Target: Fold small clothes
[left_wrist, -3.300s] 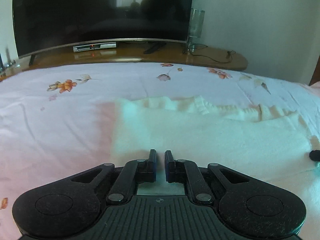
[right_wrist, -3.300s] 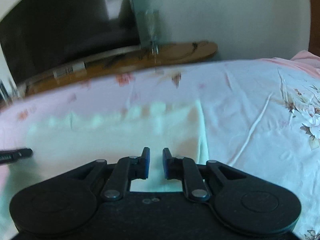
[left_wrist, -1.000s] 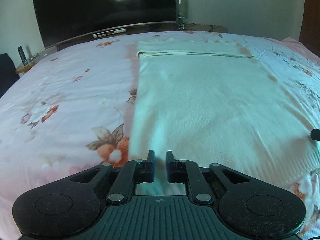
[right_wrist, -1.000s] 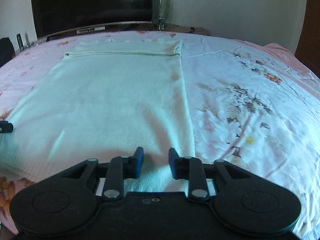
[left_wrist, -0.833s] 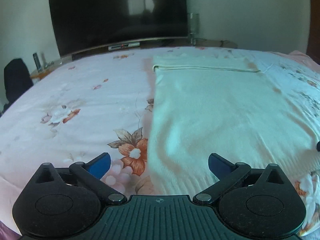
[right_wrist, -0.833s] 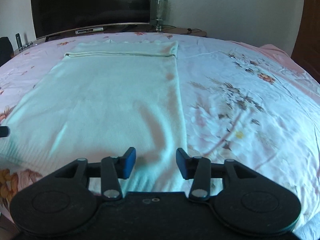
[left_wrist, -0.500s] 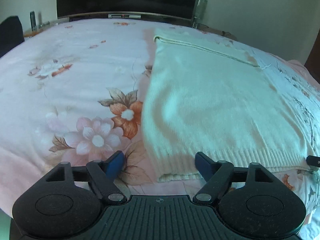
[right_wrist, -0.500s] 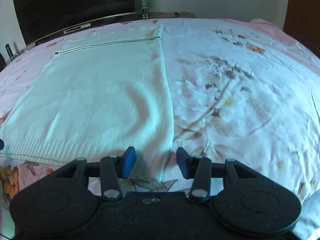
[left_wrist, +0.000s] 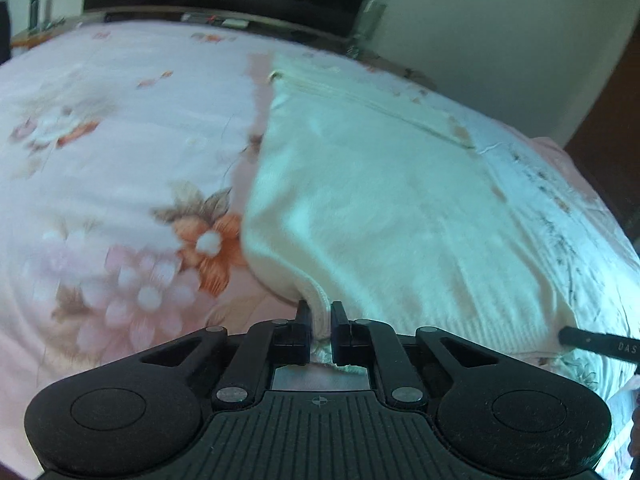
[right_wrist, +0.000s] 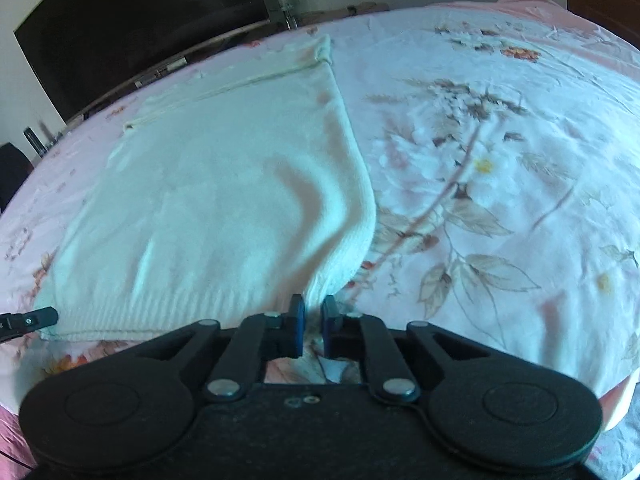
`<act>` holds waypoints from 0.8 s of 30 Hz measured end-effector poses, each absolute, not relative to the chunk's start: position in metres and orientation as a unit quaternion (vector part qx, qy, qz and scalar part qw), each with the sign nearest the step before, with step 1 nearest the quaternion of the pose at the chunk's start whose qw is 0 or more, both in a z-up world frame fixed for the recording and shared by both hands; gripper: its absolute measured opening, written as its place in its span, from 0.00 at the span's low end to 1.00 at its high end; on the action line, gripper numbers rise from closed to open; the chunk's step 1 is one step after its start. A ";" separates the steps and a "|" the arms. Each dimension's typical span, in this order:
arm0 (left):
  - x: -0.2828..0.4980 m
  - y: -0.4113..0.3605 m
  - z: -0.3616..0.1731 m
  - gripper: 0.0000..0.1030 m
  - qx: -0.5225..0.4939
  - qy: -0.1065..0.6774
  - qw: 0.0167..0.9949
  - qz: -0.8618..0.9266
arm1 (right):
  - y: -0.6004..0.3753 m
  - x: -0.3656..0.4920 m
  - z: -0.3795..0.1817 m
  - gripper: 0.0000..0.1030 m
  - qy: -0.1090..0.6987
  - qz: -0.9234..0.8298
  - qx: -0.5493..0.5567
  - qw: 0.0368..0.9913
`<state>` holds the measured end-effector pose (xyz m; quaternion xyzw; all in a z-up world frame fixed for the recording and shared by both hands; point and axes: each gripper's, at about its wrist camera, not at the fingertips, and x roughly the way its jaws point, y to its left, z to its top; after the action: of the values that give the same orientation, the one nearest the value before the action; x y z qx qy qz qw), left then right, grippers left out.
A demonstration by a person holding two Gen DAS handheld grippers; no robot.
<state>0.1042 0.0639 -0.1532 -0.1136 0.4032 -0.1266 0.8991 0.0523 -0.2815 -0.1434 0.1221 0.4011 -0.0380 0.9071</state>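
I have the cream knit garment (left_wrist: 384, 208) lying flat on the floral bedsheet (left_wrist: 112, 152), its far end folded over toward 12 o'clock. My left gripper (left_wrist: 319, 316) is closing, its jaws narrow and pinching the near left hem corner, which is bunched up between them. My right gripper (right_wrist: 313, 310) has clamped the near right corner, jaws narrow too. The TV (right_wrist: 132, 20) sits beyond the bed at 11 o'clock.
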 end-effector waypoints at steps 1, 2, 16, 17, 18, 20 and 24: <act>0.105 0.062 -0.149 0.09 -0.113 0.395 0.902 -0.132 | -0.280 0.052 -0.141 0.09 0.395 -0.035 0.121 0.910; 0.107 0.061 -0.145 0.09 -0.111 0.386 0.906 -0.135 | -0.280 0.053 -0.137 0.09 0.387 -0.033 0.121 0.913; 0.232 0.036 -0.084 0.08 -0.105 0.283 0.945 -0.122 | -0.305 0.156 -0.074 0.09 0.274 -0.015 0.123 0.954; 0.245 0.032 -0.085 0.08 -0.104 0.283 0.946 -0.120 | -0.306 0.169 -0.073 0.08 0.271 -0.014 0.122 0.955; 0.259 0.028 -0.086 0.08 -0.105 0.283 0.946 -0.118 | -0.307 0.182 -0.073 0.08 0.270 -0.013 0.123 0.955; 0.284 0.022 -0.089 0.08 -0.108 0.281 0.947 -0.113 | -0.313 0.211 -0.074 0.08 0.267 -0.012 0.129 0.955; 0.342 0.011 -0.093 0.08 -0.114 0.279 0.948 -0.100 | -0.320 0.268 -0.075 0.08 0.258 -0.009 0.129 0.957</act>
<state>0.3424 0.0108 -0.0930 -0.1145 0.2787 -0.0996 0.9483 0.2684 -0.3196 -0.0752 0.1289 0.2584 -0.0089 0.9574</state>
